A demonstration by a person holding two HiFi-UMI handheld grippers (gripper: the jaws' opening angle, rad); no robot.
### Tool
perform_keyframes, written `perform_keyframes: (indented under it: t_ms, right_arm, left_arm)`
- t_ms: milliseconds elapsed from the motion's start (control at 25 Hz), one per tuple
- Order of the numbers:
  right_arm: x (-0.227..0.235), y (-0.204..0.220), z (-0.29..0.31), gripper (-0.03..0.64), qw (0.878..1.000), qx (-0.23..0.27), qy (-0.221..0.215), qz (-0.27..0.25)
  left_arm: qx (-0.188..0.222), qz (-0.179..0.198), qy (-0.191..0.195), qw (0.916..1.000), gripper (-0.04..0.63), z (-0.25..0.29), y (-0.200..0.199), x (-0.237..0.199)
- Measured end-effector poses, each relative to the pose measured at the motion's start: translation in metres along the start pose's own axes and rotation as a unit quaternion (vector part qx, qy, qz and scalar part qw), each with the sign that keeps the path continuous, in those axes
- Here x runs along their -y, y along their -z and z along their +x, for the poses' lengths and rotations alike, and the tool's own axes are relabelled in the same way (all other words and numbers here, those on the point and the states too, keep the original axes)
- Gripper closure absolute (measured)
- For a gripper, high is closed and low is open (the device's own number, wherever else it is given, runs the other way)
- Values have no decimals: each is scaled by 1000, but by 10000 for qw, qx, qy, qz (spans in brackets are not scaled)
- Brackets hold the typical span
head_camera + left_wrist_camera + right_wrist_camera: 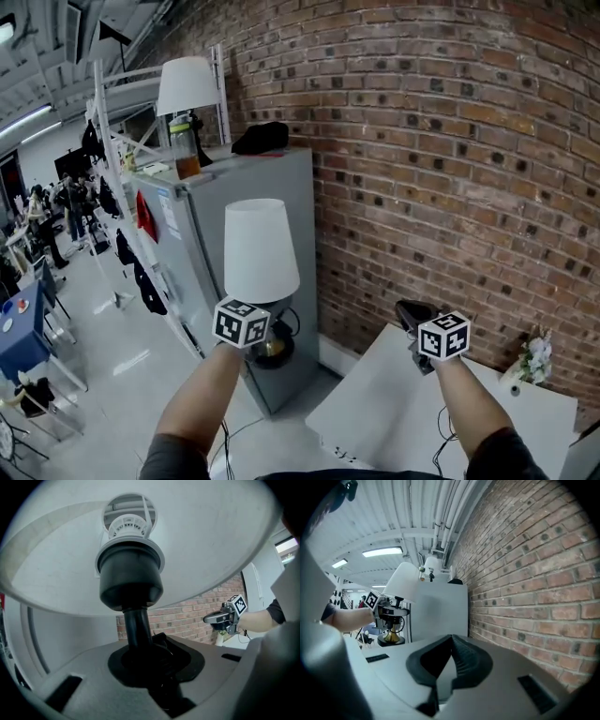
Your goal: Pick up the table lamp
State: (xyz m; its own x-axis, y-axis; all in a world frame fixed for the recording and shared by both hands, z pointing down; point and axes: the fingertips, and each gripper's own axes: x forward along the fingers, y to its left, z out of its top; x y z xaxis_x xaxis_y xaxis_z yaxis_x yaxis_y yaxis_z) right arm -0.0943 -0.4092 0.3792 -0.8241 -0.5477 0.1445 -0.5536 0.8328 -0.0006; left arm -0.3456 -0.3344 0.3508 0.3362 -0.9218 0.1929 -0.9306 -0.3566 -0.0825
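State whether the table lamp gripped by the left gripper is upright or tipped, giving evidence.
Upright: the table lamp has its shade directly above its base, stem vertical in the left gripper.

A white rectangular tabletop [394, 412] lies under the right tongs [412, 323]. A small bunch of white flowers [537, 356] stands on it, well to their right. Just beyond the left tongs [267, 333] stands a tall grey metal cabinet [281, 225]. Its top bears a black cloth bundle [261, 138] and a clear bottle of amber liquid [187, 150]. Pale grey floor [112, 375] spreads to the left of the left tongs.
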Motion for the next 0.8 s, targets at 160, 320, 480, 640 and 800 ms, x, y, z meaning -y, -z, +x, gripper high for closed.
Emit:
perform_keyframes:
  t_ms: [160, 320, 480, 640, 800]
  right_arm:
    - [-23, -34, 22, 623, 9997, 72, -201, -136]
    - [-43, -67, 42, 623, 9989, 146, -388, -207]
    - [-61, -95, 55, 623, 9982, 156, -519, -262]
    - [-77, -118, 64, 623, 9971, 227, -638, -358]
    - [-87, -135, 70, 623, 9959, 301, -724, -459]
  left_arm:
    - [57, -14, -207, 9998, 514, -37, -25, -18]
    - [102, -7, -426, 9990, 514, -72, -48, -35]
    - [184, -38, -585, 9981, 514, -105, -68, -45]
    - [245, -111, -720, 9970, 514, -132, -79, -51]
    - [236, -173, -844, 9960, 514, -152, -84, -58]
